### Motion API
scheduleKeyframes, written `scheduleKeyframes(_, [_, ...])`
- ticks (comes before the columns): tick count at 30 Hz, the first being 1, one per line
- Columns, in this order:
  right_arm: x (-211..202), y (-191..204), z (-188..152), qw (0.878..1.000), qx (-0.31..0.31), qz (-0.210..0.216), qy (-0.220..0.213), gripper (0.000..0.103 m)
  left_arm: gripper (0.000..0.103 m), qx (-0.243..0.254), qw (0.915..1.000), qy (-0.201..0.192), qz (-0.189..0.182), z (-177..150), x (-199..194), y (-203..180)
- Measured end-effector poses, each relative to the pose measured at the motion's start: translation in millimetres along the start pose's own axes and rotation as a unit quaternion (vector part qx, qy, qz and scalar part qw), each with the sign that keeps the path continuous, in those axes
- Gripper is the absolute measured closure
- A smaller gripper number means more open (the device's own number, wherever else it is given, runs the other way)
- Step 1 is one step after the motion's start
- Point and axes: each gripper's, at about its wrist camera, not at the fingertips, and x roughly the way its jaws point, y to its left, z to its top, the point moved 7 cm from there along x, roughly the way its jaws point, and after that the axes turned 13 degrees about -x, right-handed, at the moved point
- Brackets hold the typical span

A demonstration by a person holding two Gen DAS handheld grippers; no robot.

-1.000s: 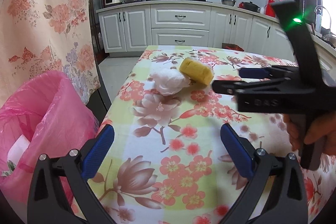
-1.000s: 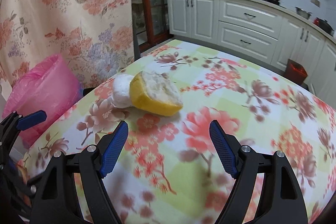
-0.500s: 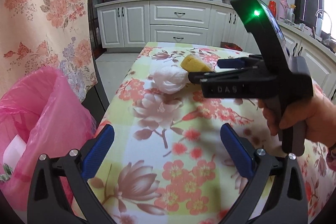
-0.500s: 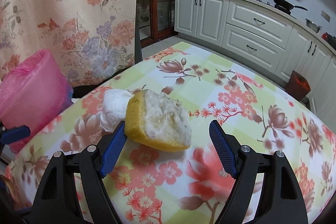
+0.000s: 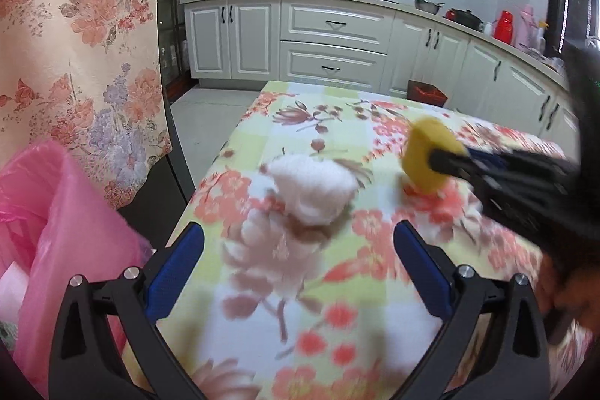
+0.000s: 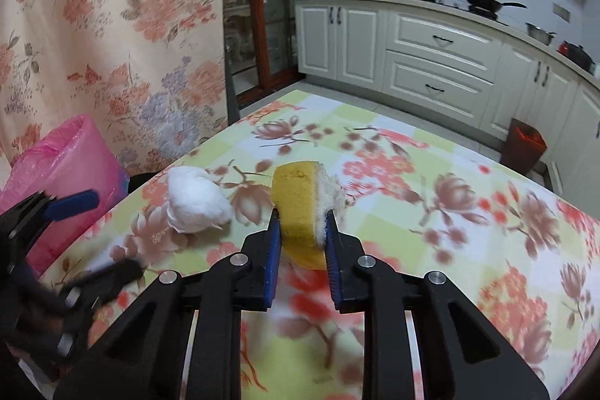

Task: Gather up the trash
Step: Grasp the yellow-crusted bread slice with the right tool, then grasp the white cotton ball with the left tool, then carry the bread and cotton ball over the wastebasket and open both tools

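Pink-lined trash bin (image 6: 62, 160) stands off the table's left edge, below the level of the floral tablecloth (image 6: 468, 212). Left gripper (image 5: 298, 259) hovers with its blue pads spread apart and nothing between them, aimed at the crumpled white tissue (image 5: 313, 192), which lies on the cloth near that edge. Right gripper (image 6: 302, 235) has just been closing and is now clamped on the yellow fruit-peel chunk (image 6: 296, 201), white pith facing right; the chunk appears lifted just clear of the cloth, though blur makes this uncertain.

Risks, judged from this arrangement:
- The pads bite only the chunk's lower part; a quick swing toward the bin may lever it out of the grip, dropping it on the cloth or floor.
- The path to the bin crosses the tissue and the left gripper; contact could knock the tissue off the edge.
- The soft pith may shear under the squeeze.
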Motion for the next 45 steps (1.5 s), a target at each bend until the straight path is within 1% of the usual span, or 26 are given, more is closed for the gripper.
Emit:
scheduleKeyframes(3, [-11.3, -7.0, -5.9, 1.0, 0.017, -0.005, -0.008, 0.082, 0.006, -0.016, 0.9999, 0.003, 0.004, 10.7, 14.6, -7.0])
scheduleKeyframes(8, [-19.0, -12.1, -15.7, 0.999, 0.035, 0.0, -0.014, 0.082, 0.016, -0.023, 0.9995, 0.01, 0.018, 21.5, 38.5, -14.7])
scheduleKeyframes(10, [-19.8, -13.5, -17.6, 0.999, 0.044, 0.006, -0.018, 0.082, 0.018, -0.019, 0.9994, 0.013, 0.026, 22.7, 47.1, -18.3])
scheduleKeyframes(14, [-19.7, -14.0, -19.0, 0.998, 0.053, 0.015, -0.022, 0.082, 0.025, -0.018, 0.9988, 0.03, 0.035, 22.4, 59.5, -21.8])
scheduleKeyframes(15, [-20.1, -14.1, -18.8, 0.998, 0.056, 0.016, -0.024, 0.082, 0.03, -0.017, 0.9986, 0.034, 0.038, 22.7, 62.0, -22.5])
scheduleKeyframes(17, [-21.0, -13.8, -18.5, 0.998, 0.06, 0.019, -0.028, 0.082, 0.056, -0.012, 0.9982, 0.045, 0.038, 21.1, 67.1, -23.4])
scheduleKeyframes(18, [-21.7, -13.6, -18.7, 0.997, 0.062, 0.02, -0.029, 0.082, 0.06, -0.007, 0.998, 0.051, 0.036, 19.0, 69.2, -24.6])
scheduleKeyframes(20, [-23.6, -13.3, -20.3, 0.997, 0.066, 0.019, -0.03, 0.082, 0.068, -0.002, 0.9984, 0.047, 0.03, 17.2, 65.7, -27.3])
scheduleKeyframes(22, [-26.3, -13.0, -22.5, 0.997, 0.071, 0.02, -0.031, 0.082, 0.071, 0.007, 0.9989, 0.037, 0.026, 14.7, 58.1, -29.9])
scheduleKeyframes(26, [-35.6, -9.1, -28.0, 0.996, 0.078, 0.02, -0.03, 0.082, 0.072, 0.018, 0.9993, 0.031, 0.013, 0.6, 37.1, -33.9])
scheduleKeyframes(28, [-43.1, -3.7, -31.0, 0.996, 0.076, 0.018, -0.031, 0.082, 0.072, 0.024, 0.9994, 0.025, 0.0, -6.7, 21.9, -36.0])
scheduleKeyframes(31, [-57.3, 7.2, -37.8, 0.997, 0.072, 0.016, -0.03, 0.082, 0.072, 0.04, 0.9991, 0.0, -0.014, -17.5, -6.6, -39.0])
scheduleKeyframes(33, [-67.5, 14.9, -44.9, 0.997, 0.072, 0.015, -0.029, 0.082, 0.072, 0.047, 0.9987, -0.008, -0.018, -24.3, -21.8, -39.0])
scheduleKeyframes(38, [-92.8, 35.5, -63.3, 0.997, 0.075, 0.019, -0.025, 0.082, 0.072, 0.066, 0.9973, -0.018, -0.025, -49.7, -60.4, -36.0])
scheduleKeyframes(45, [-125.0, 61.9, -78.6, 0.998, 0.059, 0.014, -0.025, 0.082, 0.072, 0.07, 0.9963, -0.028, -0.041, -77.4, -103.4, -25.8])
